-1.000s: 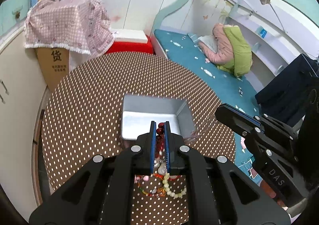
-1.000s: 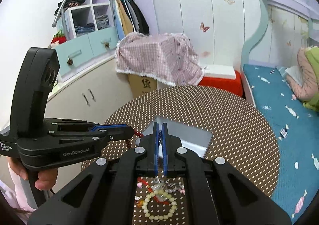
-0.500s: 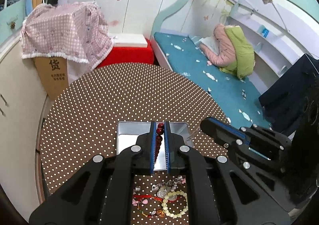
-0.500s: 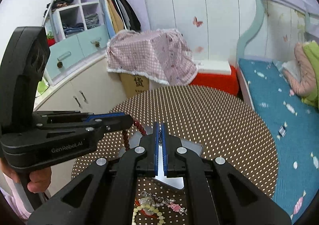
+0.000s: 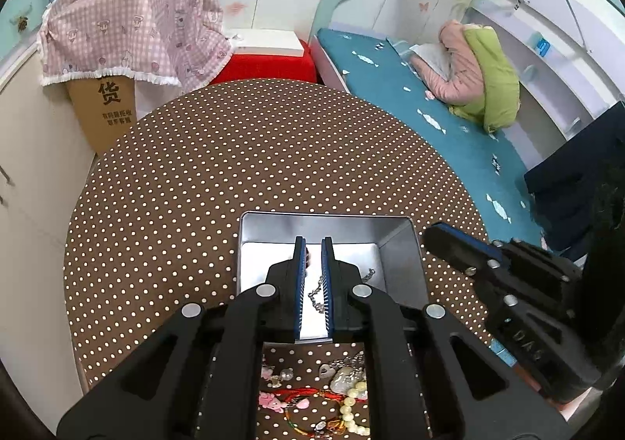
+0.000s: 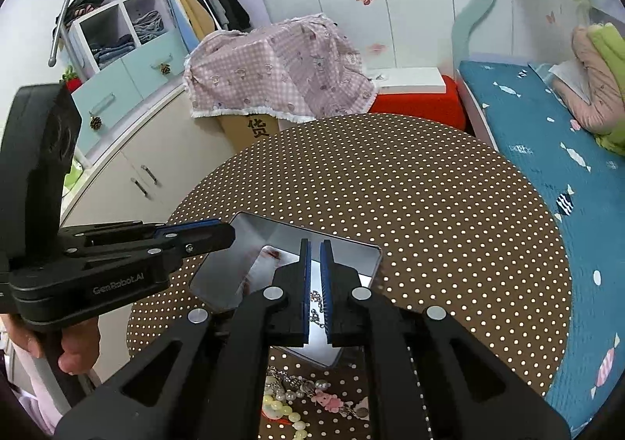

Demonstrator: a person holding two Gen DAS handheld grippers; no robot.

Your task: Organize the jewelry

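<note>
Shiny rectangular metal tin (image 5: 398,244) is sitting on dotted cloth – left gripper (image 5: 312,244) and right gripper (image 6: 314,246) are both gaping slightly, gripping nothing; red beads (image 6: 273,254) are showing only in the right view

We saw a tin (image 5: 398,244) of shiny, mirror-smooth metal on a matt brown dotted tablecloth (image 5: 234,166). In the tin lay a fine metal chain (image 6: 317,309). Just beside the tin, glossy pearl-like beads (image 5: 351,405) lay heaped. Both grippers, left (image 5: 312,244) and right (image 6: 313,246), looked like matt black plastic with ribbed blue pads (image 5: 300,284).
</note>
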